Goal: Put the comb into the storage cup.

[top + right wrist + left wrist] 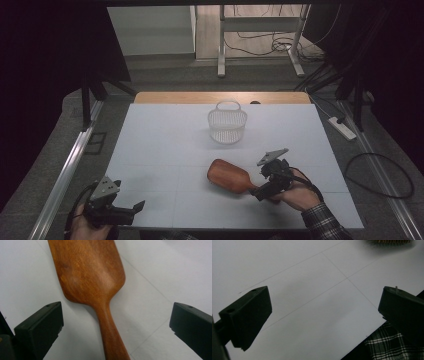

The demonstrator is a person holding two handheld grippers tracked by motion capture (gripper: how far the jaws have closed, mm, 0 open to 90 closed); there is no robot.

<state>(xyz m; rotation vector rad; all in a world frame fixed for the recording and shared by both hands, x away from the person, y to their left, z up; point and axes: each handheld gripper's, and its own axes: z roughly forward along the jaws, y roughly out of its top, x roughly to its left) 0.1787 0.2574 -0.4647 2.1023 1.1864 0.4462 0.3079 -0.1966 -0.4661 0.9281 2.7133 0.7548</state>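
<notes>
The wooden hairbrush (231, 176) lies on the white surface (160, 145) at five o'clock from centre; the right tool (263, 191) straddles its handle, jaws apart. Left tool (134, 209), at seven o'clock, gapes too.

Brushes: one, a wooden brush (231, 177), its handle between the right gripper's (264, 191) wide-apart jaws.
Baskets: one, a white basket (227, 123), well beyond both pairs of jaws.
Grippers: two, the right one and the left gripper (135, 210), each with two black jaws.
Benches: one, a white bench (160, 145) under all of it.
</notes>
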